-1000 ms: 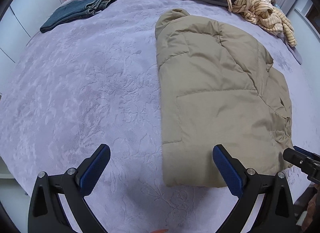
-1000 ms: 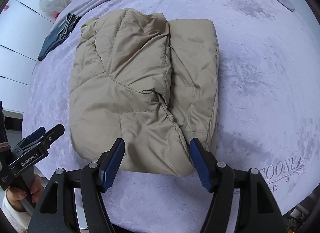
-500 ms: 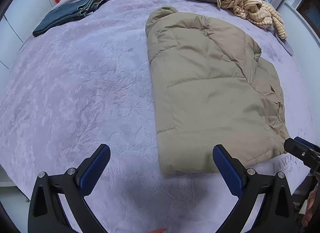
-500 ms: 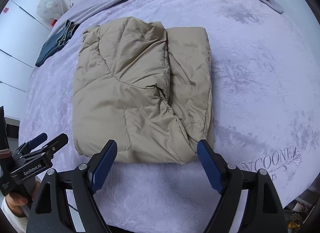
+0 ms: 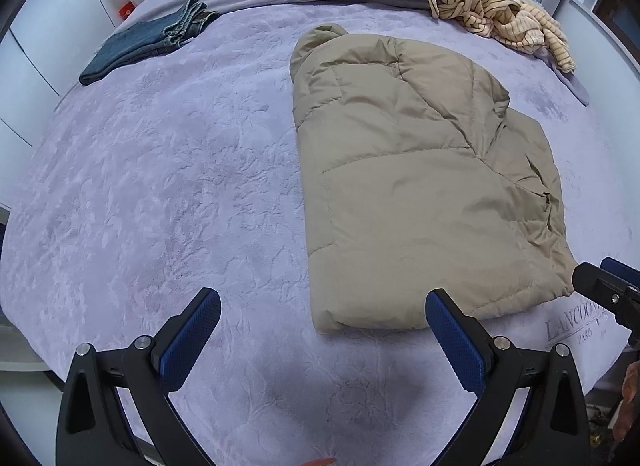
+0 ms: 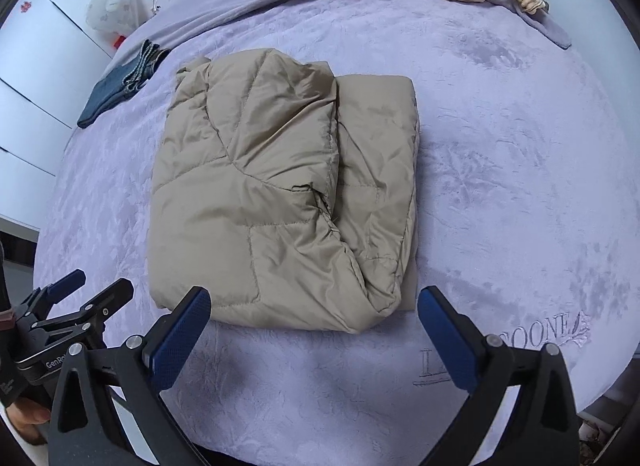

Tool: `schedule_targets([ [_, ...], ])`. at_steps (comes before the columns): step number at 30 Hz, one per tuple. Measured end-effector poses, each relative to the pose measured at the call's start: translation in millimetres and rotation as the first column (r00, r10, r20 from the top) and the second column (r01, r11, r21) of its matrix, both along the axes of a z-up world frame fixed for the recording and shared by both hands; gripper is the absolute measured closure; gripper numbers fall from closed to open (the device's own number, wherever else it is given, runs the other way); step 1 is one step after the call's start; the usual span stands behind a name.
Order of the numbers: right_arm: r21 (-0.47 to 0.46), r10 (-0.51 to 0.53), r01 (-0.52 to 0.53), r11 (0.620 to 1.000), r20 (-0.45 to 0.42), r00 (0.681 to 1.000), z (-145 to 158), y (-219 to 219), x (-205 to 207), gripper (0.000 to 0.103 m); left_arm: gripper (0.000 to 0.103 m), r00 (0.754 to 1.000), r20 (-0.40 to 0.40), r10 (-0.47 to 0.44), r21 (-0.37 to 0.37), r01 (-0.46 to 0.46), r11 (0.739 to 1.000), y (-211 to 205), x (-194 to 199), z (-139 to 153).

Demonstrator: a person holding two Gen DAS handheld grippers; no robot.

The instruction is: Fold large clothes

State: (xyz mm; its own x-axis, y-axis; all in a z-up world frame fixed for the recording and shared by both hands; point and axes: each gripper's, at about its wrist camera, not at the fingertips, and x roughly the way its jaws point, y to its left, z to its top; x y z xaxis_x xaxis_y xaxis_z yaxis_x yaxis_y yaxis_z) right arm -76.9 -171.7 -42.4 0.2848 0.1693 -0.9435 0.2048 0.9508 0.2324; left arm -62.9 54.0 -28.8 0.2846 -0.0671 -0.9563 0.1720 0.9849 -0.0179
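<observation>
One puffy quilted tan jacket [image 6: 280, 193]

A wide bed [image 5: 168, 193] under a lavender embossed coverlet fills the room — white panelled wardrobe doors [image 6: 36, 77] alongside, in soft, even light.

Illumination is soft, even and cool. Soft shadows lie on the bedspread [image 5: 168, 169] near the bottom of each view. Both views are sharp at centre, with strong fisheye curvature and black vignetted corners. No glare.
</observation>
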Motion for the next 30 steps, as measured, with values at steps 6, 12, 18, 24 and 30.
schedule_targets([
  [6,0.033,0.001,0.001,0.999,-0.041,0.999,-5,-9,-15,0.000,0.001,1.000,0.011,0.016,-0.007,-0.016,1.000,-5,-13,10],
  [12,0.036,0.010,-0.009,0.999,-0.020,1.000,8,-17,-29,0.000,0.001,0.998,0.040,0.043,-0.018,-0.043,0.999,-6,-26,26],
  [18,0.041,0.037,-0.038,0.998,0.015,0.999,25,-20,-49,0.000,0.001,0.995,0.070,0.072,-0.031,-0.070,0.997,-11,-54,44],
  [24,0.012,0.065,-0.066,0.998,0.019,0.998,30,-21,-77,0.000,0.001,0.991,0.066,0.114,-0.030,-0.113,0.993,-11,-90,47],
  [30,-0.021,0.067,-0.066,0.998,0.046,0.997,42,-24,-96,0.000,0.001,0.989,0.080,0.123,-0.034,-0.121,0.992,-7,-113,60],
])
